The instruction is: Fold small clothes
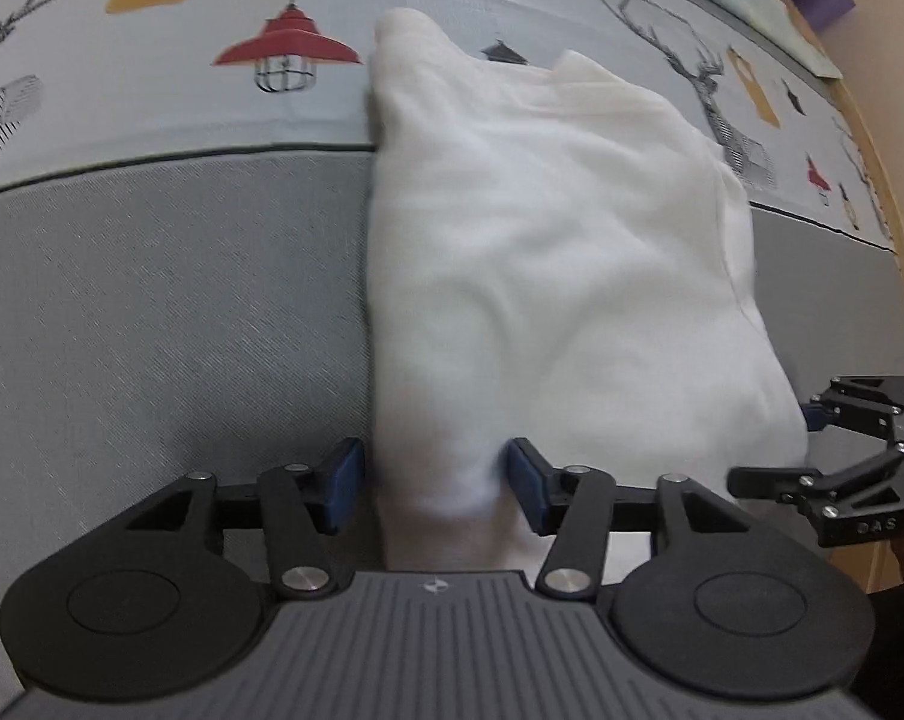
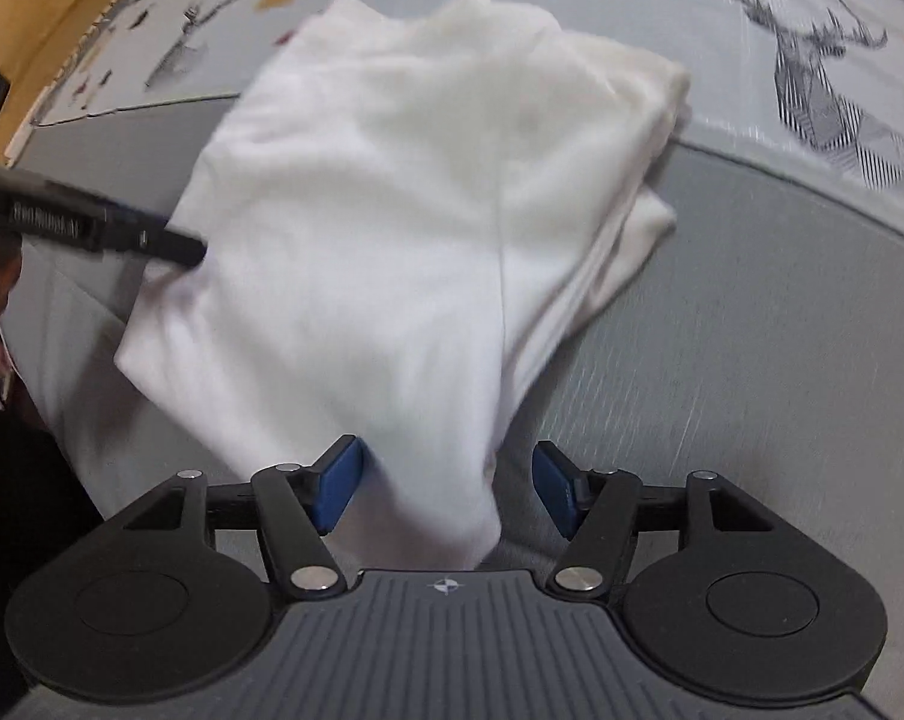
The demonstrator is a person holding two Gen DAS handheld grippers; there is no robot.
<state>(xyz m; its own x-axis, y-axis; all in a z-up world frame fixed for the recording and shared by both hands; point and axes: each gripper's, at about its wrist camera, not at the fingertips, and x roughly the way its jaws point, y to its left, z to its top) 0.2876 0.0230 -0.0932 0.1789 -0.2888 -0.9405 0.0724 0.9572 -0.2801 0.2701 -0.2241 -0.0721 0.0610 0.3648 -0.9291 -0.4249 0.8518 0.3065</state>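
We see a folded white cloth (image 1: 548, 276) lying on the gray printed sheet (image 1: 152, 312). Our left gripper (image 1: 433, 483) and right gripper (image 2: 446, 489) are both open around its near edge.

My left wrist camera sits low behind its fingers, facing forward, close over the white garment (image 1: 548, 276) on the printed bedsheet (image 1: 152, 120). My right wrist camera does likewise from the opposite side. Both share the garment, and each catches the other gripper at its edge
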